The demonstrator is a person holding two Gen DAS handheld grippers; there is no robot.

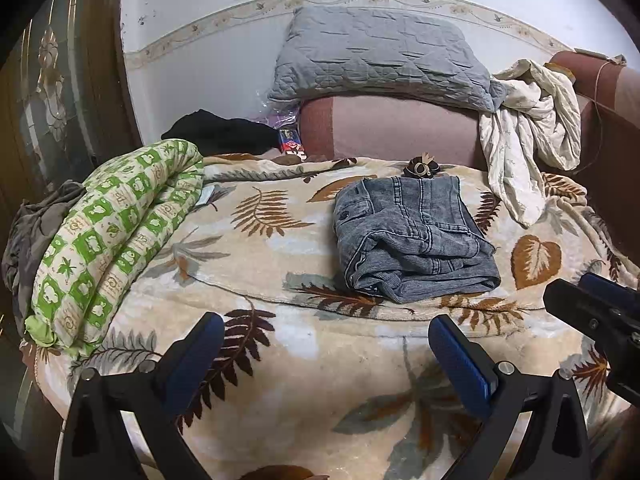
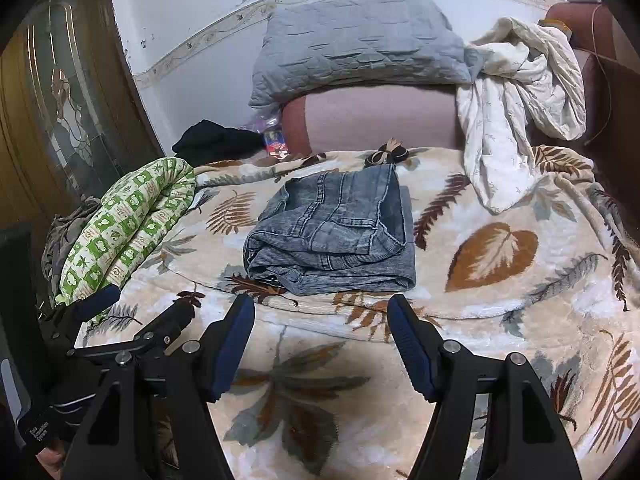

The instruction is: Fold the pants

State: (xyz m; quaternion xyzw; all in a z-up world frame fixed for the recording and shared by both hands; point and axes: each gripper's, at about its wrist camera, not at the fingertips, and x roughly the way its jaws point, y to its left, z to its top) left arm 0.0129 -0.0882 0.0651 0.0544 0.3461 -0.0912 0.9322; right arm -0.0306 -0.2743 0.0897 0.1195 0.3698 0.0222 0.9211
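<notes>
Although the pants (image 2: 332, 236) already lie as a compact folded bundle in the middle of the leaf-patterned blanket (image 2: 492, 256), the upper layers sit a little crooked and one thick fold bulges at the near edge. Both tools are apart from the bundle, on its near side: the left gripper (image 1: 326, 340) and the right gripper (image 2: 320, 332) each have their jaws spread wide with nothing between them. I judge the folding is almost done. One risk is that the soft blanket gets pinched together with the denim; another is that a push on the bulging edge makes the top layer slide off. Free room is on the near side and to the right; the green quilt (image 2: 128, 224) limits the left, and a small dark object (image 2: 390, 154) touches the far edge.
</notes>
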